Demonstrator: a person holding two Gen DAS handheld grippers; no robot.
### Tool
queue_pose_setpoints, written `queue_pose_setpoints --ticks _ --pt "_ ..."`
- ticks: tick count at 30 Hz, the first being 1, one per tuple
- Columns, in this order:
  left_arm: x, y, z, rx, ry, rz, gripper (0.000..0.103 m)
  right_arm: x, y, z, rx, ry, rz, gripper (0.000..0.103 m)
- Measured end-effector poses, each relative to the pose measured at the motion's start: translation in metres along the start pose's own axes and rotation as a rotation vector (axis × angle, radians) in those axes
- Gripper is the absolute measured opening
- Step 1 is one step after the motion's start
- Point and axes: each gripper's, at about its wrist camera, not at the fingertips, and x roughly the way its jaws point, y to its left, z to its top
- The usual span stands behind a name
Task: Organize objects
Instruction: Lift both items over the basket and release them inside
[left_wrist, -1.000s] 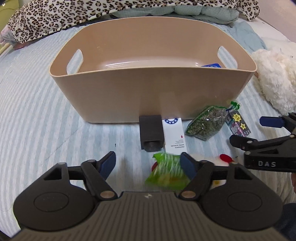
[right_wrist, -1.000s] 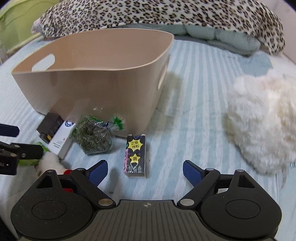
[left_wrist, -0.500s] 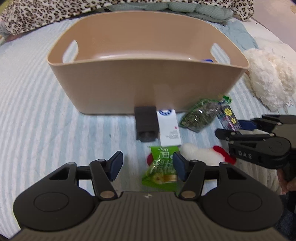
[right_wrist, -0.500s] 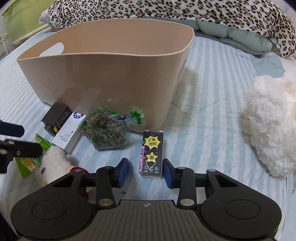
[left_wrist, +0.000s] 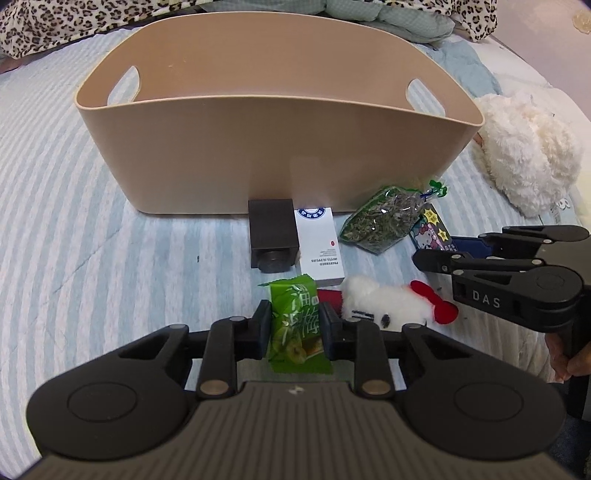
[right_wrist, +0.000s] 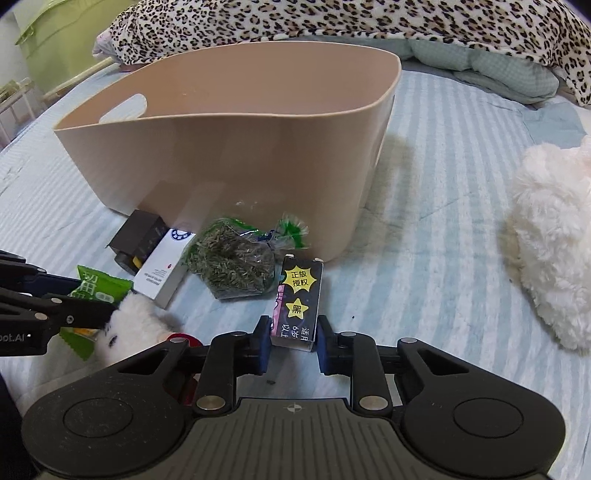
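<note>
A beige bin (left_wrist: 280, 147) with cut-out handles stands on the striped bed; it also shows in the right wrist view (right_wrist: 236, 147). My left gripper (left_wrist: 294, 328) is shut on a green snack packet (left_wrist: 295, 325). My right gripper (right_wrist: 291, 341) is shut on the near end of a small card box with yellow stars (right_wrist: 297, 302). In front of the bin lie a black box (left_wrist: 272, 233), a white box (left_wrist: 319, 245), a bag of dried green leaves (left_wrist: 384, 218) and a small white plush with a red bow (left_wrist: 391, 302).
A large fluffy white plush (right_wrist: 550, 236) lies on the bed to the right. A leopard-print blanket (right_wrist: 332, 18) and a green quilt (right_wrist: 480, 59) are bunched behind the bin. A light green container (right_wrist: 55, 40) stands at the far left.
Both grippers have closed from wide open: the left onto the green snack packet, the right onto the starred card box. Both moved forward toward their items.
</note>
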Motion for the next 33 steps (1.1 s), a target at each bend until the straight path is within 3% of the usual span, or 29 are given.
queue_pose_setpoints --ticks 7,15,27,33 --pt "-0.013 0.003 0.0 -0.002 -0.024 0.004 0.027 -0.018 -0.004 -0.001 0.02 -0.023 0.01 0.022" --pt "-0.05 0.005 0.004 0.003 -0.114 0.036 0.027 -0.057 -0.005 -0.004 0.041 -0.102 0.021 0.022" --pt "-0.1 0.01 0.04 0.04 -0.278 0.084 0.027 -0.128 0.012 0.032 0.012 -0.317 0.016 0.022" --pt "-0.104 0.006 0.07 0.065 -0.342 0.119 0.027 -0.134 0.02 0.065 -0.003 -0.393 0.015 0.022"
